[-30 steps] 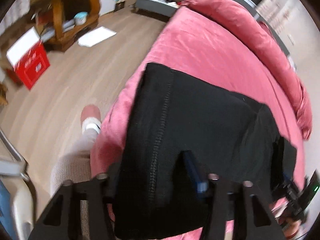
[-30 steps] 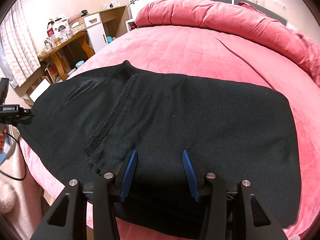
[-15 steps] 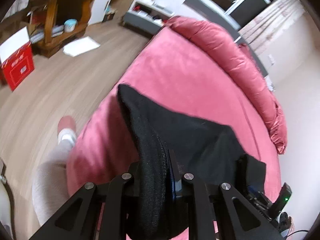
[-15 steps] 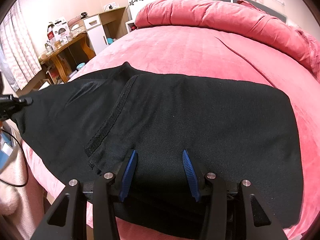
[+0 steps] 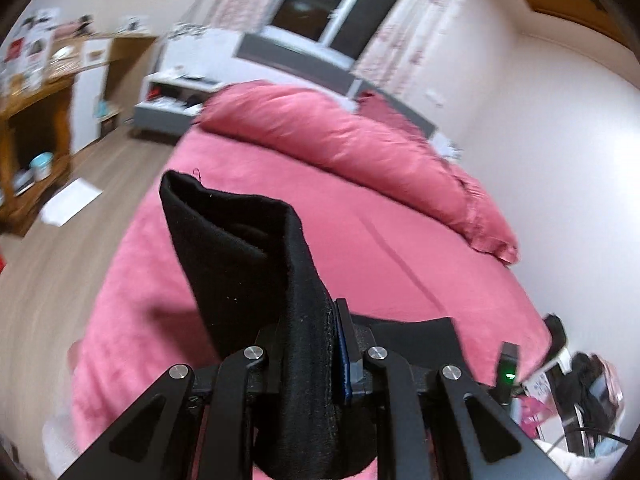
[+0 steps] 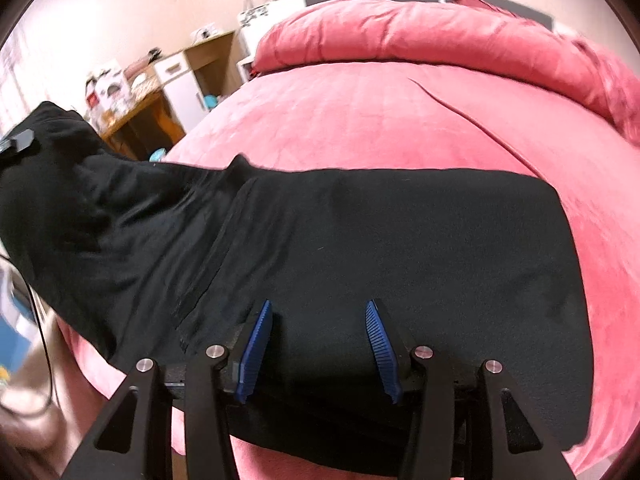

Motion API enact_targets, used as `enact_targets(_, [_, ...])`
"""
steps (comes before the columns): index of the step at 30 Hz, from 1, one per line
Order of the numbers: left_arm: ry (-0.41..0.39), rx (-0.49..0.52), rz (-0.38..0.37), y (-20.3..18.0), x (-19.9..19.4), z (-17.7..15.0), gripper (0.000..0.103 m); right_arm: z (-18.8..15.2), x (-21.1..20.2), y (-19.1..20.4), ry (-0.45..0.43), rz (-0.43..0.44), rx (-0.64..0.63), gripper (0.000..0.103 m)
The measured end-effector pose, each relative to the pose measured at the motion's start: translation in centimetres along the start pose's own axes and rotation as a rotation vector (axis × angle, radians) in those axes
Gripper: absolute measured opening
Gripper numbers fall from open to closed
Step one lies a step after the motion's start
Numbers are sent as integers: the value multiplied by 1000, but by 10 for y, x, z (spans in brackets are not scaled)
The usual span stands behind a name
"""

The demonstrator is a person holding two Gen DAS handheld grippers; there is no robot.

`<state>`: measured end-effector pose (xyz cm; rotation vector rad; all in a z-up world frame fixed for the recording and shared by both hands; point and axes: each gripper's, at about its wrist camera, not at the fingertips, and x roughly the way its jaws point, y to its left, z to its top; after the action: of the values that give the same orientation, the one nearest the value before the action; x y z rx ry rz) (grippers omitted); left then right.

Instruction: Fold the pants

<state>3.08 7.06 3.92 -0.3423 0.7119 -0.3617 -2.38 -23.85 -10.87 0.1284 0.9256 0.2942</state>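
Black pants (image 6: 400, 232) lie spread across the pink bed (image 6: 360, 120). My left gripper (image 5: 312, 320) is shut on one end of the pants (image 5: 240, 248) and holds it raised above the bed, the fabric standing up as a folded flap between the fingers. In the right wrist view that lifted end rises at the far left, where the left gripper (image 6: 18, 142) shows at the frame edge. My right gripper (image 6: 318, 332) sits low over the near edge of the pants, blue pads (image 6: 256, 344) apart, flat fabric lying between them, not pinched.
A rolled pink duvet (image 6: 440, 36) lies along the head of the bed. A wooden desk (image 5: 32, 120) with clutter, a grey nightstand (image 5: 172, 108) and a white sheet of paper (image 5: 70, 202) on the wooden floor stand left of the bed. A white wall runs along the right.
The left gripper shut on the pants' end and rose with it, tilting upward; the fabric's left part lifted off the bed. The right gripper stayed in place, pads still apart.
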Motion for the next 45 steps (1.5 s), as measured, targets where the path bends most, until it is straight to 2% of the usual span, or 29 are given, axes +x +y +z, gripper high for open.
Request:
enact_targets(5, [4, 80, -116, -52, 17, 10, 17, 1, -2, -23, 14, 37, 113, 50])
enact_targets(10, [53, 155, -193, -103, 43, 10, 16, 7, -7, -30, 2, 29, 129, 50])
enact_targets(13, [76, 220, -247, -137, 62, 1, 15, 10, -16, -40, -23, 23, 151, 50])
enact_targets(18, [139, 259, -376, -178, 95, -15, 4, 12, -32, -66, -67, -2, 222, 50])
enact_targets(21, [171, 336, -395, -204, 116, -28, 4, 10, -40, -86, -86, 9, 296, 50])
enact_targets(23, [208, 350, -372, -213, 132, -37, 4, 9, -41, -95, -91, 18, 341, 50])
enact_targets(26, [245, 237, -366, -197, 146, -42, 6, 10, -45, -102, -101, 49, 376, 51])
enact_targets(27, [245, 201, -343, -186, 146, -43, 12, 10, -46, -100, -105, 59, 367, 53])
enact_targets(29, [222, 157, -300, -164, 144, -42, 15, 11, -45, -95, -110, 74, 343, 58])
enact_targets(30, [199, 137, -267, -151, 140, -42, 24, 11, -44, -92, -111, 89, 337, 60])
enact_targets(31, [175, 124, -233, -139, 135, -42, 27, 11, -43, -89, -111, 111, 336, 61])
enact_targets(33, [118, 98, -148, -113, 124, -43, 27, 12, -39, -82, -103, 166, 332, 66])
enact_targets(36, [87, 59, -6, -75, 118, -48, 28, 13, -31, -69, -83, 209, 301, 73])
enact_targets(39, [109, -16, 105, -37, 119, -57, 28, 13, -20, -61, -38, 207, 266, 73])
enact_targets(42, [156, -98, 158, -9, 127, -69, 28, 11, -3, -61, 19, 224, 278, 74])
enact_targets(45, [217, -96, 188, 4, 134, -83, 28, 12, 5, -55, 22, 232, 265, 74])
